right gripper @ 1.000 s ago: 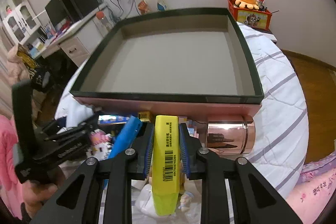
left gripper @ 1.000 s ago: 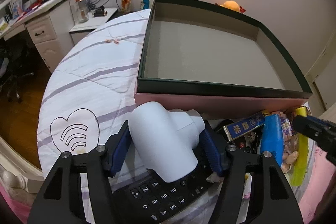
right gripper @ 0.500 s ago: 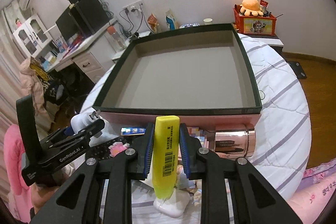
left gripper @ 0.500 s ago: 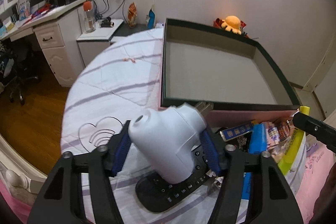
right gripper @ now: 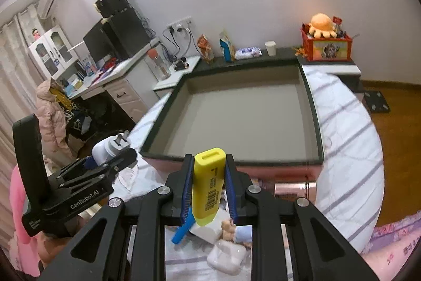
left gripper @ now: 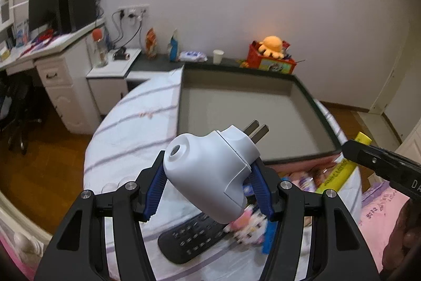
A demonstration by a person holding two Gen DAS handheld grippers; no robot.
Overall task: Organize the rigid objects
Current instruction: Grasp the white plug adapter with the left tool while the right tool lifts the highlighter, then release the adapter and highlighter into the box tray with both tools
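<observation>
Holding a white plug adapter between its blue pads, the left hand-held gripper hangs above the bed, the adapter's two metal prongs pointing toward the big dark-rimmed box. The right hand-held gripper is clamped narrow on a yellow highlighter, capped end tilted toward the same box, whose grey floor is bare. Below the left hand-held gripper, on the striped quilt, lie a black remote and a blurred heap of small things. A copper-coloured tin rests against the box's pink side, and a white earbud case lies near the camera.
</observation>
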